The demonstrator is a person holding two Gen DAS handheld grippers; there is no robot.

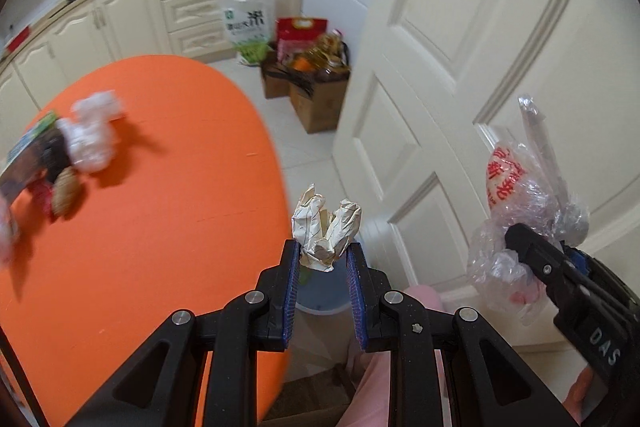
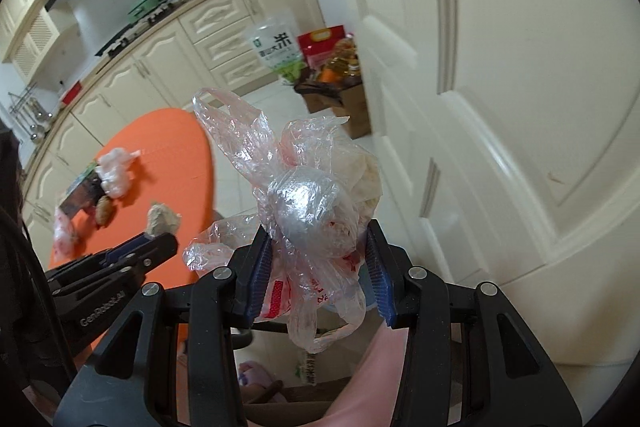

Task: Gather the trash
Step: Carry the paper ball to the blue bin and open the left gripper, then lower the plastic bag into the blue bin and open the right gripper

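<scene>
My left gripper point(image 1: 322, 251) is shut on a crumpled ball of cream paper point(image 1: 326, 227), held past the edge of the orange table point(image 1: 160, 227) and above a blue-grey bin point(image 1: 320, 295) on the floor. My right gripper point(image 2: 318, 239) is shut on a bundle of clear plastic bag point(image 2: 308, 203) with red print. Each gripper shows in the other's view: the right gripper point(image 1: 544, 245) with its plastic bag point(image 1: 516, 187), the left gripper point(image 2: 160, 241) with the paper ball point(image 2: 162, 219). On the table lie a white plastic bag point(image 1: 94, 135), a dark packet point(image 1: 32, 155) and a brown lump point(image 1: 66, 191).
A white panelled door point(image 1: 460, 67) stands close on the right. Cardboard boxes point(image 1: 316, 95) with bottles and a rice bag point(image 1: 248, 27) sit on the tiled floor by cream kitchen cabinets point(image 1: 132, 7). A person's pink-clothed leg point(image 1: 372, 367) is below the grippers.
</scene>
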